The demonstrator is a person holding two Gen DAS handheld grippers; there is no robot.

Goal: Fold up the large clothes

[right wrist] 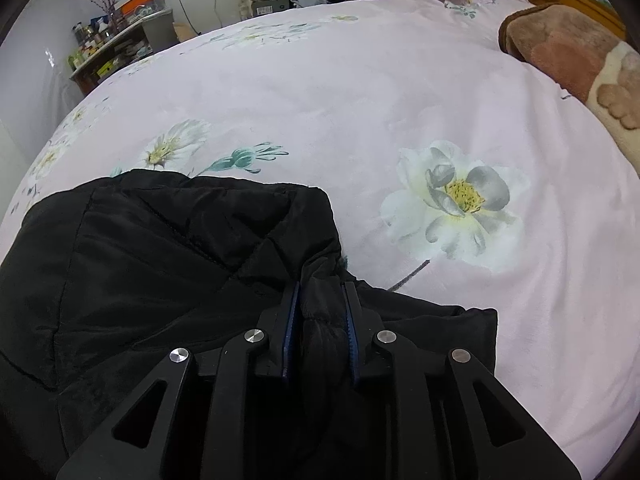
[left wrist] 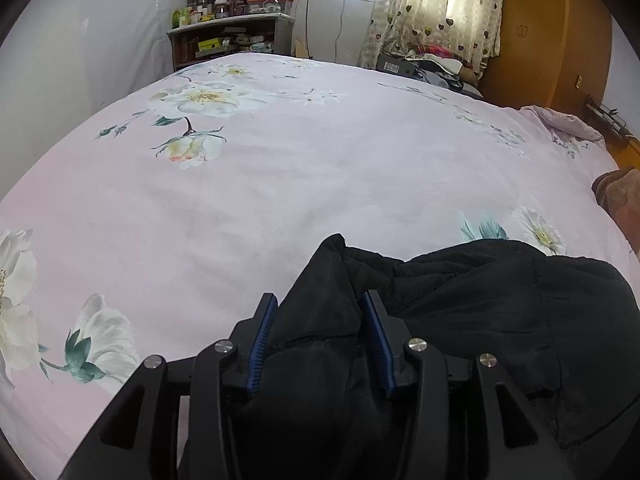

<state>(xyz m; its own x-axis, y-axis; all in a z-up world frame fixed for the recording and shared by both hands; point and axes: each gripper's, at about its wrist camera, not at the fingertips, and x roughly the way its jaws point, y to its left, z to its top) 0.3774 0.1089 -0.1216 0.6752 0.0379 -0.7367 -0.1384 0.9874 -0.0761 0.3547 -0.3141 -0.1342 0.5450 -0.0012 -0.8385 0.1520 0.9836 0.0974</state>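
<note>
A black padded jacket lies on the near part of a pink floral bed sheet. In the left wrist view my left gripper is shut on a thick bunched corner of the jacket, with fabric filling the gap between the blue pads. In the right wrist view the jacket spreads to the left, and my right gripper is shut on a bunched fold of it at its right edge. Both grips sit low over the sheet.
A folded brown and cream blanket lies at the bed's far right. A cluttered shelf stands beyond the bed's far left corner. A heart-print curtain, a clothes pile and a wooden wardrobe are at the back.
</note>
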